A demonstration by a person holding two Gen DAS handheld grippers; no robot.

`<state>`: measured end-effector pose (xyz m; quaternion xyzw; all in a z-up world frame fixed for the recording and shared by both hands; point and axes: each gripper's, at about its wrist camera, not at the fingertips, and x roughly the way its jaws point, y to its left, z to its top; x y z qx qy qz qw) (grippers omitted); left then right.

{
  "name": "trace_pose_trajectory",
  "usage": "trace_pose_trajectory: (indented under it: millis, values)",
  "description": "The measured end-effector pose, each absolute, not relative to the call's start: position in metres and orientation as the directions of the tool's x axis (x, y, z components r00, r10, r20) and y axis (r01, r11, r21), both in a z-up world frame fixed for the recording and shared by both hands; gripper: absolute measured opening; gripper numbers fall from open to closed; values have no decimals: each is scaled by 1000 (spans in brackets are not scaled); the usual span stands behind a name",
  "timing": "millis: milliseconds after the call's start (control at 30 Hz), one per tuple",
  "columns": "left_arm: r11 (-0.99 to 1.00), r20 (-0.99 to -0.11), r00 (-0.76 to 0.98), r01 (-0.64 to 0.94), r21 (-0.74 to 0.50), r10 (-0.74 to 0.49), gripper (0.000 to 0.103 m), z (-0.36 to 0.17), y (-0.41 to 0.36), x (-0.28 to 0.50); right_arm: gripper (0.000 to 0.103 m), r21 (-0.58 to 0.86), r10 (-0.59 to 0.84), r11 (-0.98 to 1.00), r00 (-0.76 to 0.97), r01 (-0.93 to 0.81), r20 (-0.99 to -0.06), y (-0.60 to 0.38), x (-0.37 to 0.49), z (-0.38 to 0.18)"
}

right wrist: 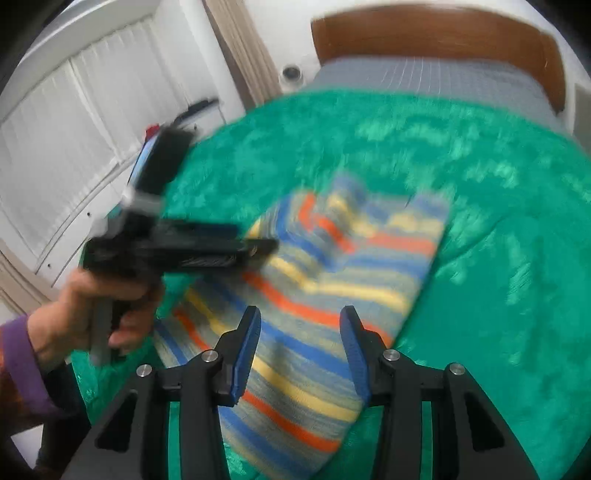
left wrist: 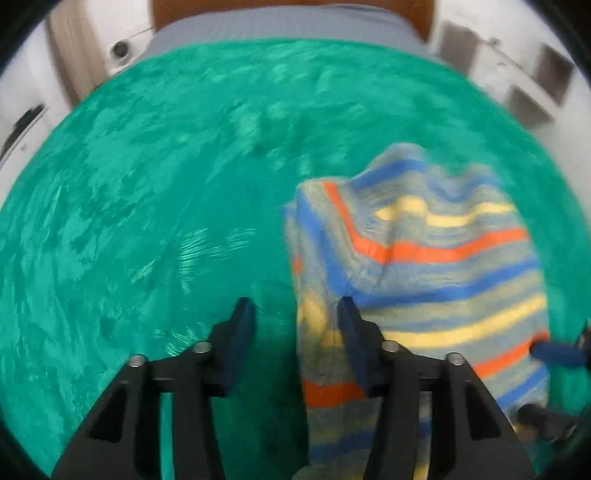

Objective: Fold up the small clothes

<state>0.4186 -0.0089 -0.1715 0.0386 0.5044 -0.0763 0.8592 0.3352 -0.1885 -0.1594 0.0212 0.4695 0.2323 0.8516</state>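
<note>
You are working over a fuzzy green blanket (left wrist: 147, 184) spread on a bed with a brown wooden headboard (right wrist: 436, 33) and a grey sheet (right wrist: 424, 77). The small striped cloth (right wrist: 321, 295), soft and knitted with blue, orange and yellow bands, is lying crumpled on the blanket, near the middle of the bed.

Your left gripper (left wrist: 291, 317) is pointing down at the blanket. Its jaws are standing apart. The left edge of the cloth is lying between the two blue pads (left wrist: 243, 332), close against the right one, but the pads are not squeezing it.

Your right gripper (right wrist: 299, 328) is hanging over the near end of the cloth. Its jaws are standing apart too, with the stripes showing in the gap. Its fingers are not pinching anything.

In the right wrist view, your hand (right wrist: 92, 314) in a purple sleeve (right wrist: 22, 358) is holding the left tool's handle. That tool looks blurry.
</note>
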Motion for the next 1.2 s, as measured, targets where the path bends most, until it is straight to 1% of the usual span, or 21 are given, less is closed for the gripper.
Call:
trace_pose_trajectory:
  millis: [33, 67, 133, 167, 233, 267, 300, 367, 400, 500, 633, 700, 933, 967, 1033, 1067, 1100, 1200]
  values:
    - [991, -867, 489, 129, -35, -94, 50, -171, -2, 420, 45, 258, 407, 898, 449, -356, -796, -191, 338, -171]
    - [996, -862, 502, 79, -37, -72, 49, -169, 6, 419, 45, 274, 422, 895, 474, -352, -773, -194, 334, -173]
    - [1000, -858, 514, 17, 6, -3, 41, -168, 17, 414, 45, 279, 421, 900, 498, -337, -758, -197, 328, -170]
    - [1000, -861, 509, 0, 0, 0, 39, -170, 25, 411, 45, 269, 407, 907, 509, -323, -758, -198, 324, -166]
    - [997, -858, 509, 1, -80, -70, 40, -167, 40, 401, 46, 253, 385, 918, 536, -306, -751, -199, 314, -154]
    - [996, -851, 520, 2, -88, -76, 47, -161, 45, 393, 49, 249, 383, 919, 545, -305, -746, -199, 309, -149]
    - [997, -839, 540, 5, -77, -67, 59, -154, 47, 383, 52, 243, 380, 920, 557, -306, -738, -199, 304, -144]
    - [998, -810, 584, 20, -57, -58, 71, -140, 48, 366, 57, 229, 376, 922, 582, -311, -721, -199, 288, -134]
    - [998, -795, 604, 31, -50, -59, 75, -130, 49, 357, 60, 219, 370, 924, 594, -312, -715, -201, 281, -130]
    - [998, -763, 643, 50, -42, -65, 81, -109, 50, 332, 63, 186, 341, 935, 621, -302, -706, -204, 261, -117]
    - [998, -735, 675, 59, -33, -64, 82, -87, 49, 311, 66, 153, 312, 944, 644, -292, -698, -208, 233, -100]
    - [998, -725, 687, 65, -12, -54, 83, -79, 47, 304, 69, 144, 302, 948, 655, -284, -693, -210, 224, -93]
    - [996, -698, 715, 87, 37, -37, 84, -59, 39, 284, 70, 137, 284, 954, 667, -266, -689, -212, 207, -85]
    - [995, -697, 716, 89, 41, -35, 86, -59, 39, 284, 70, 136, 285, 954, 667, -267, -689, -212, 206, -85]
    - [995, -701, 713, 91, 51, -30, 93, -63, 39, 286, 70, 134, 285, 954, 666, -270, -690, -211, 206, -86]
    - [994, -705, 708, 92, 52, -29, 97, -65, 40, 287, 72, 135, 285, 954, 664, -268, -691, -212, 207, -88]
    - [994, -718, 695, 102, 43, -40, 98, -72, 42, 292, 75, 141, 285, 954, 663, -264, -693, -214, 209, -90]
    - [988, -769, 628, 149, -33, -121, 98, -96, 49, 311, 76, 206, 298, 954, 646, -216, -703, -229, 223, -103]
